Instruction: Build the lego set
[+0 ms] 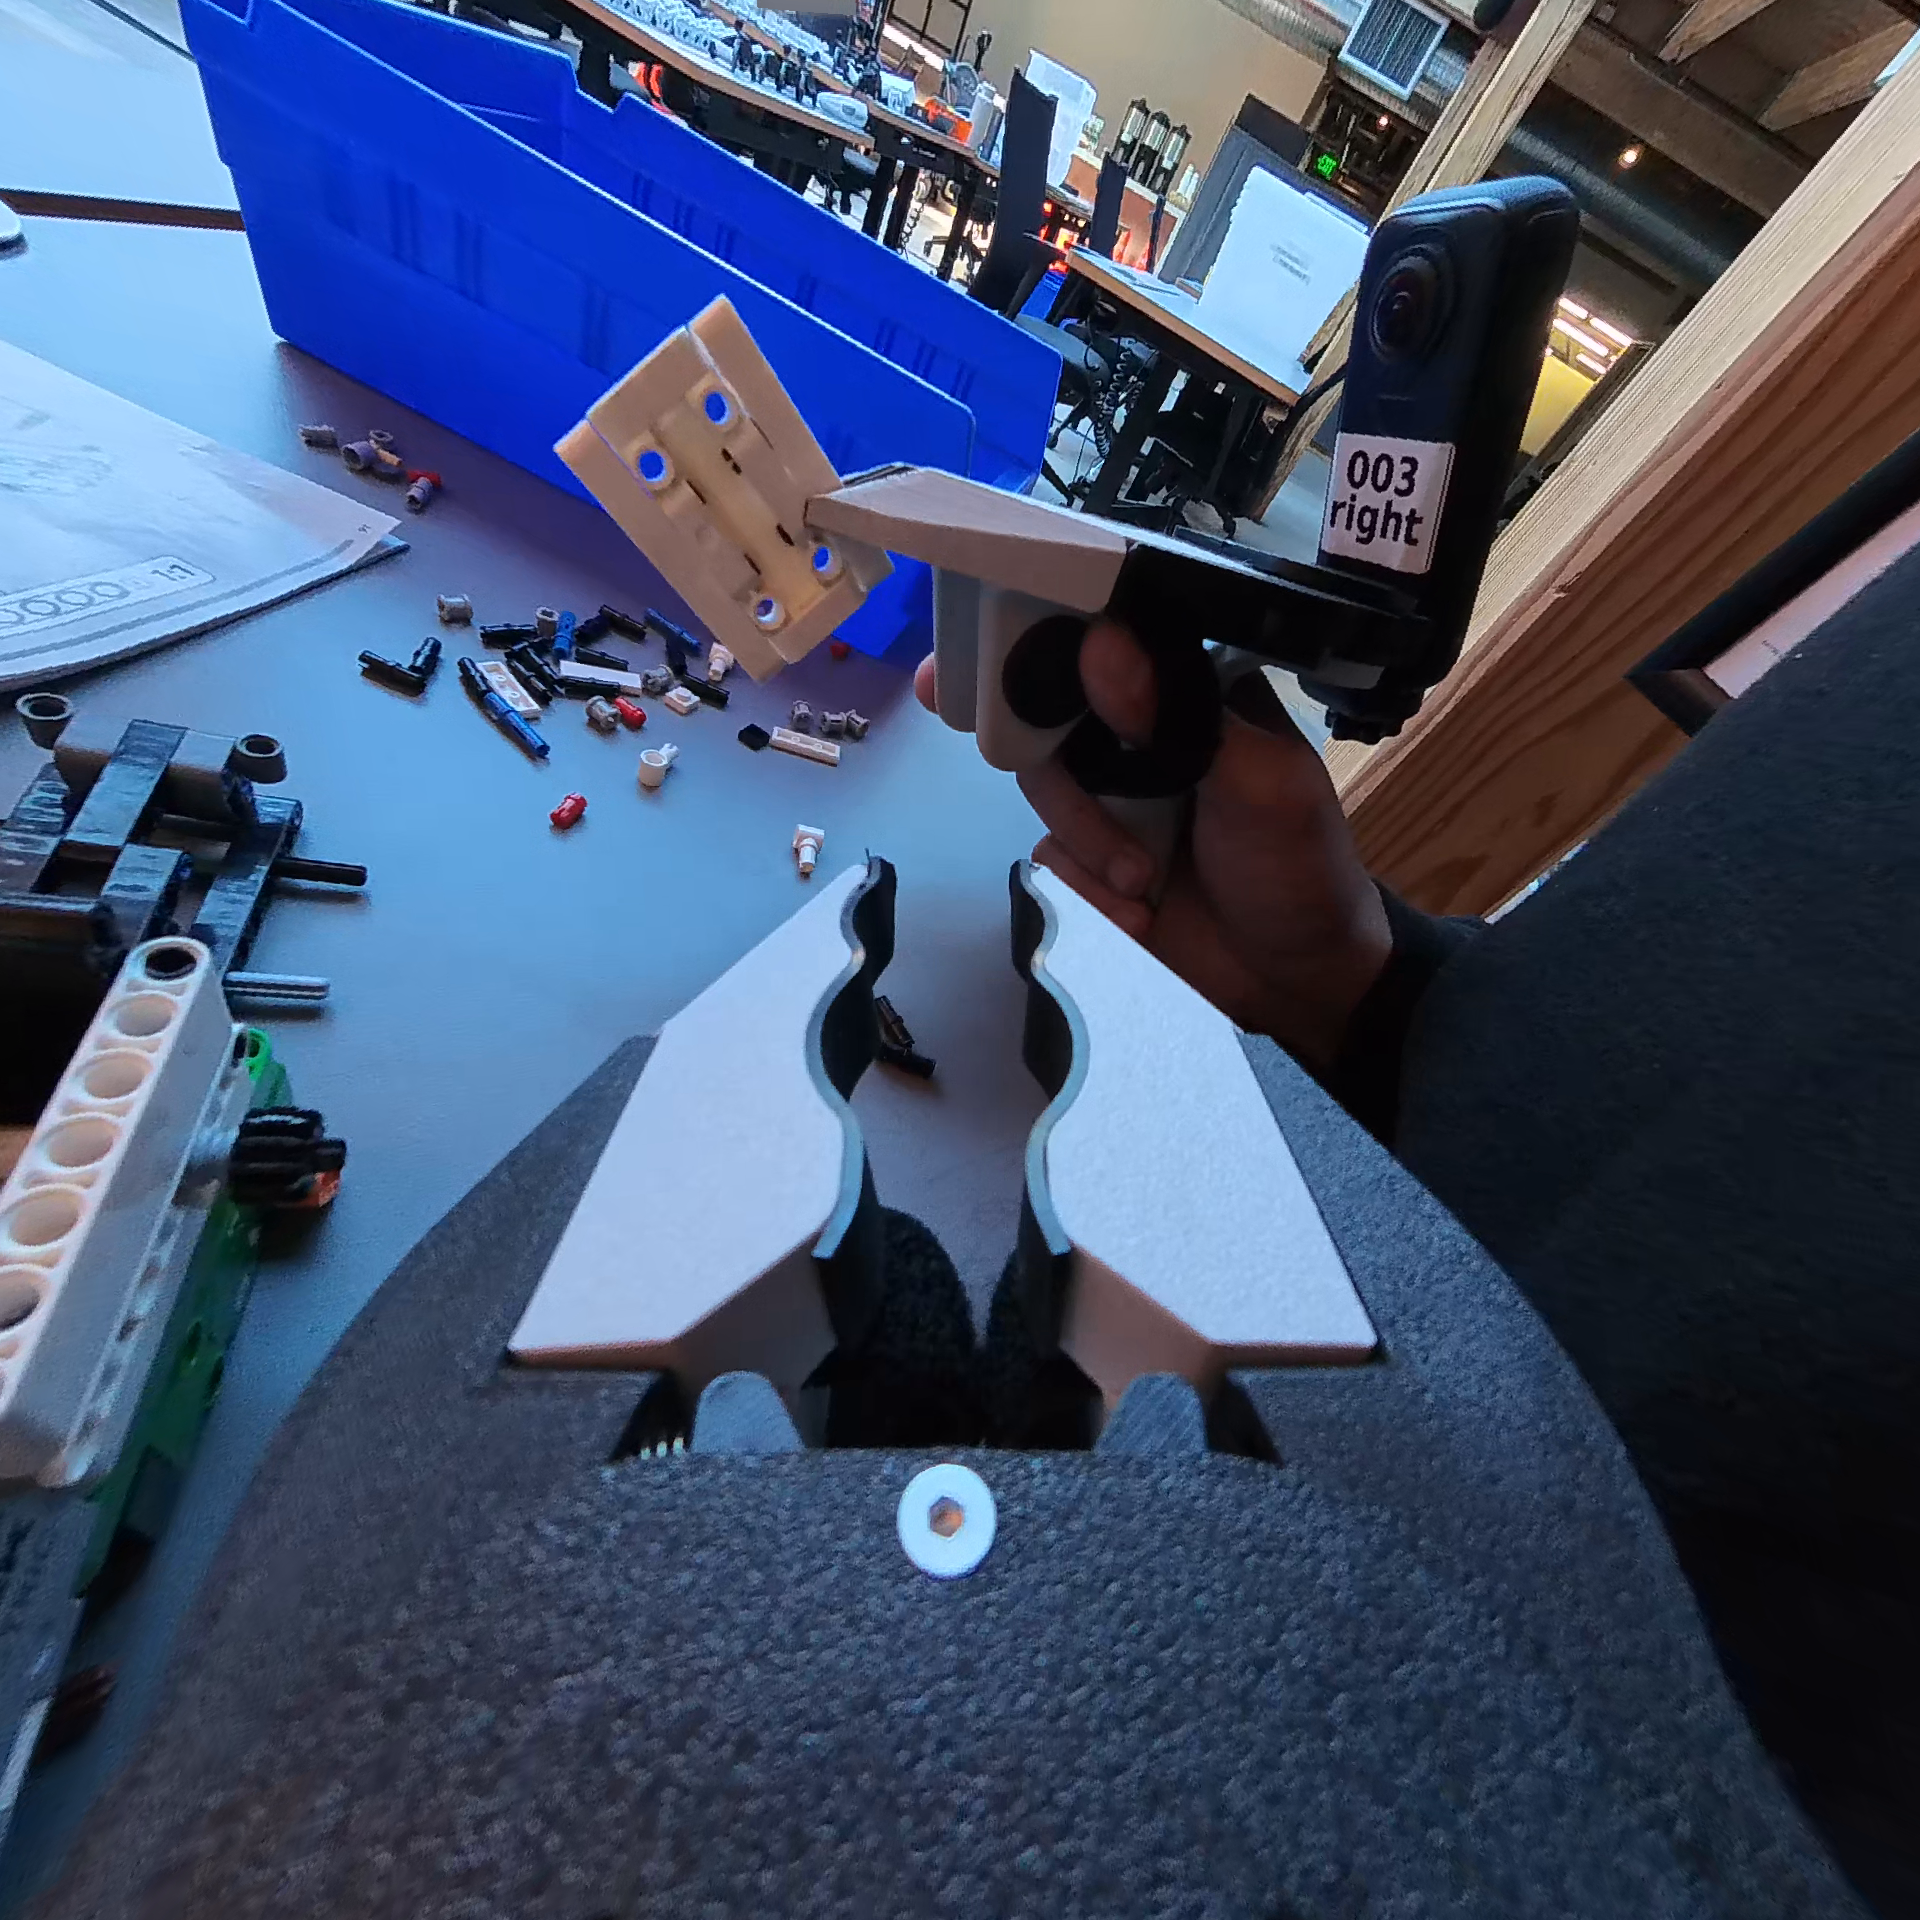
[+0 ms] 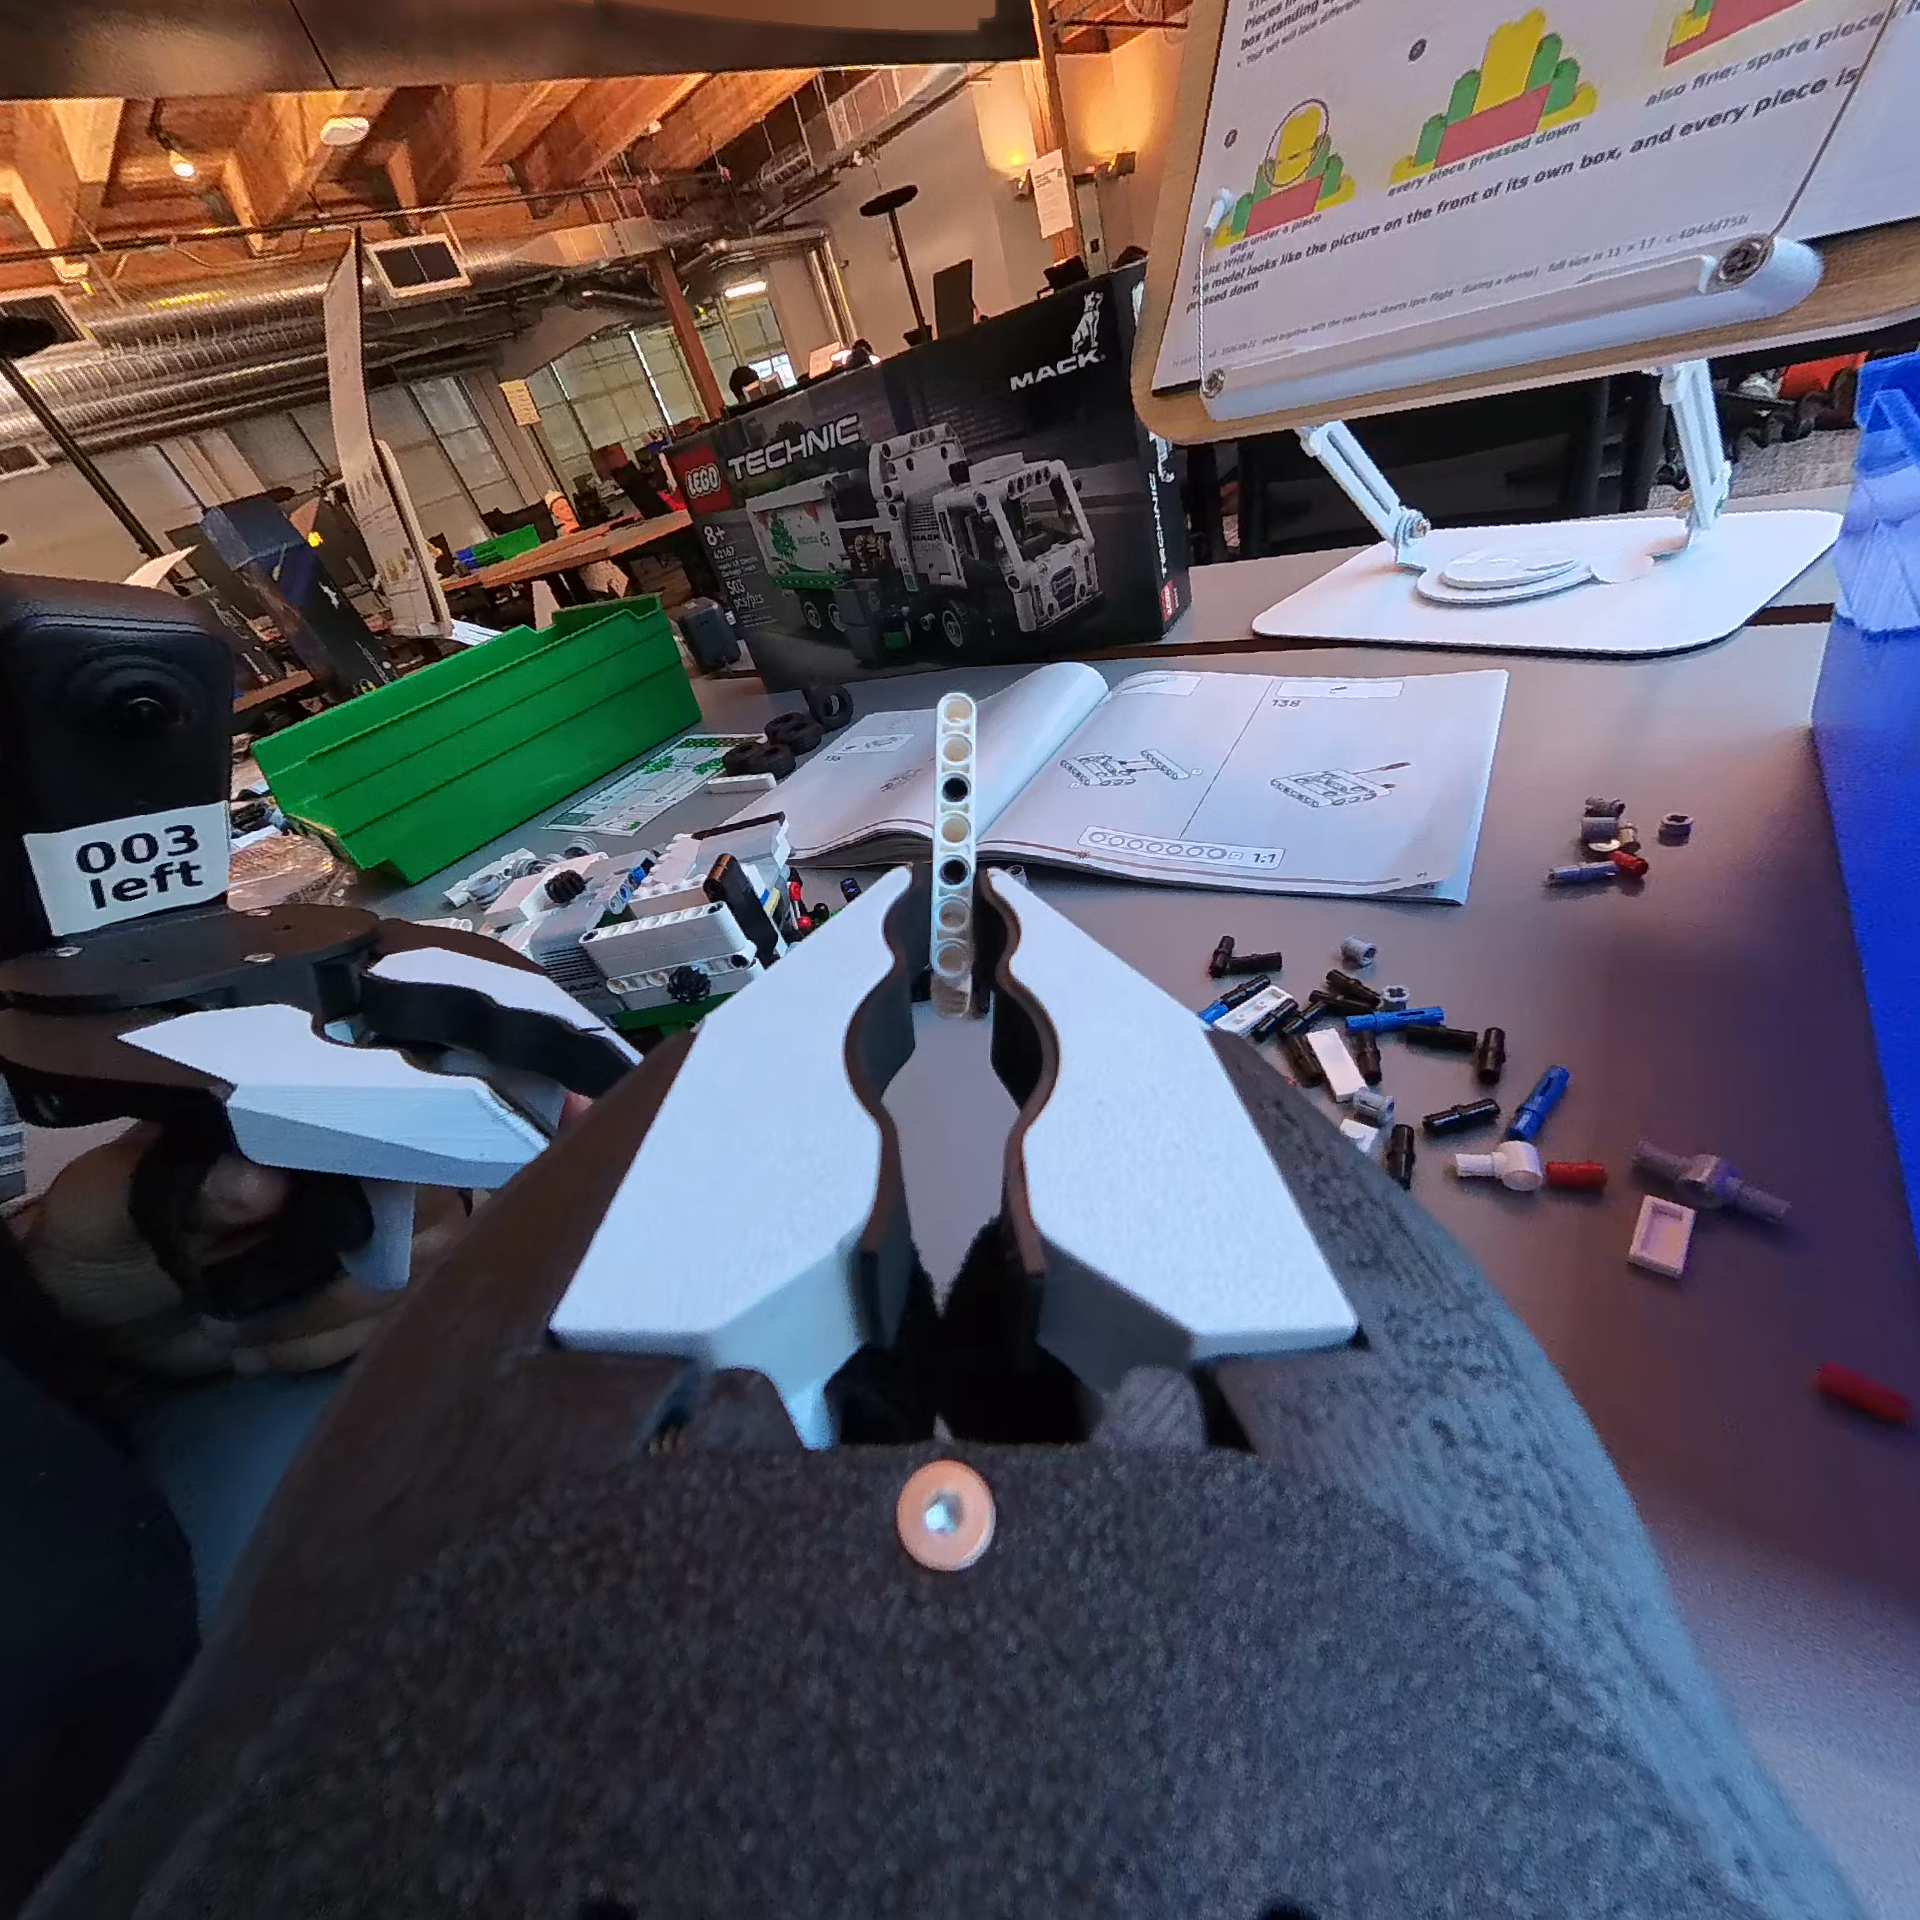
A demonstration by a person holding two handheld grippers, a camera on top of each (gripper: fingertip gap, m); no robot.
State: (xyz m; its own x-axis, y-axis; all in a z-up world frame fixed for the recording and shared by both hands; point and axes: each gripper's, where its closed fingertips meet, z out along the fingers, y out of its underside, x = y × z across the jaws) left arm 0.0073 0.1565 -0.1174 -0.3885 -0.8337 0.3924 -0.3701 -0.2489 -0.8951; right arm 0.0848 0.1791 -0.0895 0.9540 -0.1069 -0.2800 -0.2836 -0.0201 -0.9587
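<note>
White panel (image 1: 717,488) in right gripper (image 1: 821,509), left gripper (image 1: 951,883) apparently empty

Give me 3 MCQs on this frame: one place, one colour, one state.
1. Where is the open instruction booklet?
A. Flat on the table beyond the right gripper
B. Inside the green bin
C. On the white stand

2. What colour is the bin behind the loose pieces in the left wrist view?
A. Red
B. Blue
C. Yellow

3. What is the right gripper doing?
A. Open and empty
B. Shut on a black tyre
C. Shut on a white panel assembly

Key: 1 A, it lies open on the grey table; 2 B, its walls are blue; 3 C, its fingers pinch the assembly's edge above the table.
</note>
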